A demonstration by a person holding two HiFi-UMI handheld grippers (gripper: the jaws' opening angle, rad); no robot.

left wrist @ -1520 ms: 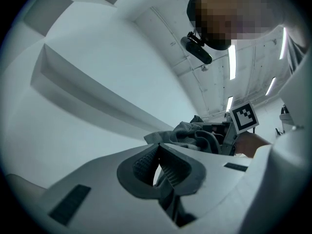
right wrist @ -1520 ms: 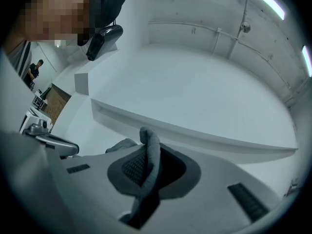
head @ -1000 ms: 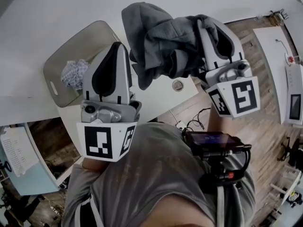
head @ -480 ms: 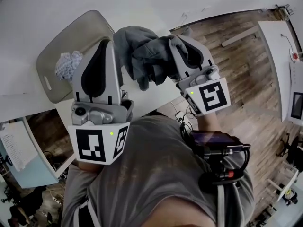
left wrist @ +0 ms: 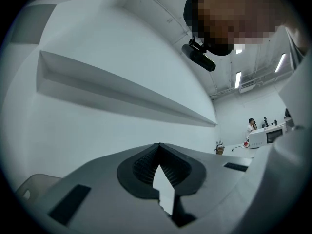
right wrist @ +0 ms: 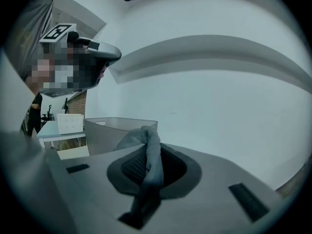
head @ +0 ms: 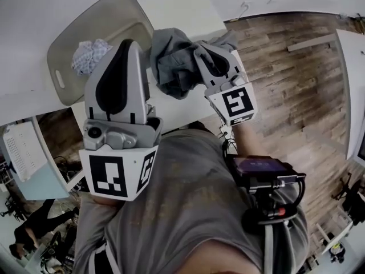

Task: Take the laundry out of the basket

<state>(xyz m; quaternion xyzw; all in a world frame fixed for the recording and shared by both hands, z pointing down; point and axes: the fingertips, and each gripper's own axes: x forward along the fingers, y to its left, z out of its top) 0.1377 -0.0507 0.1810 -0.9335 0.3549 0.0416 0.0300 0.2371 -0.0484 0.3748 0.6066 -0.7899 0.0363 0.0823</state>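
A beige laundry basket [head: 61,79] stands on the white table [head: 34,16] at the upper left. A white and blue patterned cloth [head: 90,56] lies inside it. My right gripper [head: 201,51] is shut on a grey garment [head: 171,61], which hangs bunched over the table's front part, just right of the basket. In the right gripper view a fold of the grey garment [right wrist: 152,155] is pinched between the pads of the right gripper [right wrist: 148,133], with the basket [right wrist: 114,130] behind it. My left gripper [head: 131,42] hovers by the basket's near side; the left gripper [left wrist: 159,145] is shut with nothing between its fingers.
The table's front edge [head: 171,116] runs just below the garment, with wooden floor [head: 285,56] to the right. A device with cables [head: 262,173] hangs at the person's waist. A white shelf [left wrist: 122,89] juts from the wall ahead. A person [left wrist: 251,125] sits far off.
My right gripper has come down and leftward with the grey garment, which now hangs lower, close to the basket. The left gripper has sunk slightly.
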